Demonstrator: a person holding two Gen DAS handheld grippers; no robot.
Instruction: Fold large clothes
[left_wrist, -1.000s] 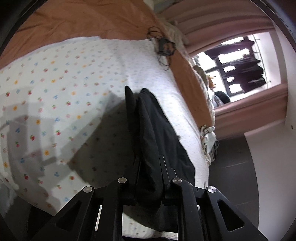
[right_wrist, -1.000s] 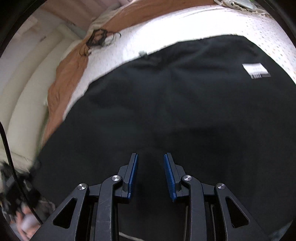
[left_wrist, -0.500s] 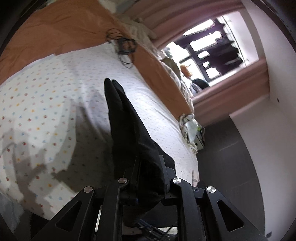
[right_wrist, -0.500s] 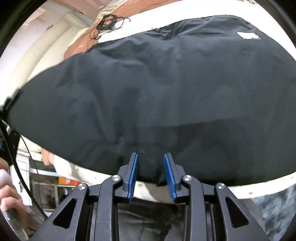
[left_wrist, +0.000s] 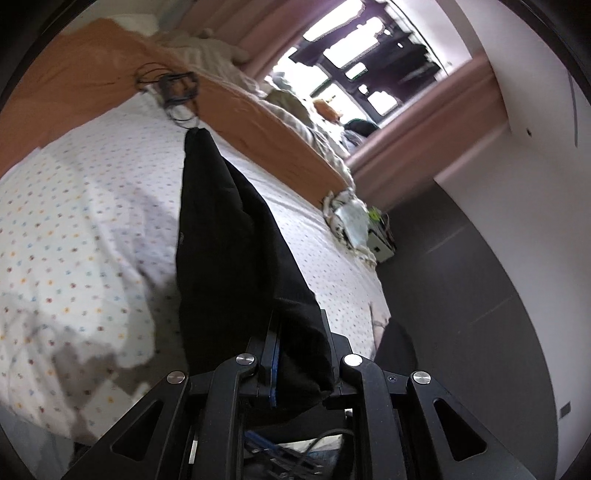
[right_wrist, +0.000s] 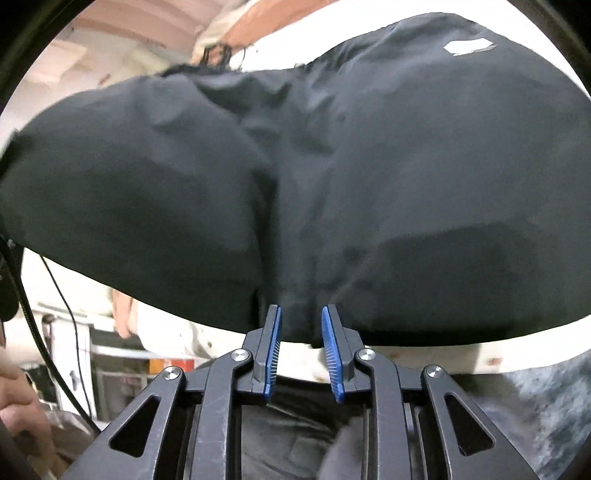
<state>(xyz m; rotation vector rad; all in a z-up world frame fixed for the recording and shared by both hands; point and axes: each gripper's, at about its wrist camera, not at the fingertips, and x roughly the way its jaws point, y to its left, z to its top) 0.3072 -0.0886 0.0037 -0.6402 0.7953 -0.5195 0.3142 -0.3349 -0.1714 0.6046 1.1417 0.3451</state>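
A large black garment (right_wrist: 369, 177) lies spread over the dotted white bedsheet (left_wrist: 74, 229), a white label (right_wrist: 469, 47) showing on its far side. My left gripper (left_wrist: 301, 332) is shut on one edge of the black garment (left_wrist: 229, 236) and holds it up off the bed as a taut hanging fold. My right gripper (right_wrist: 300, 325) sits at the near hem, its jaws closing. The hem lies between the blue pads (right_wrist: 274, 332), which still stand apart with a gap showing below the fabric.
An orange blanket (left_wrist: 92, 70) with a tangle of black cable (left_wrist: 173, 88) covers the far part of the bed. Crumpled cloth (left_wrist: 351, 218) lies at the bed's corner, beside dark floor (left_wrist: 461, 295). A hand (right_wrist: 18, 398) and cables show at lower left.
The left gripper has lifted and rolled, raising the garment's edge higher off the sheet. The right gripper drew back from over the garment to its near hem, and its jaws narrowed.
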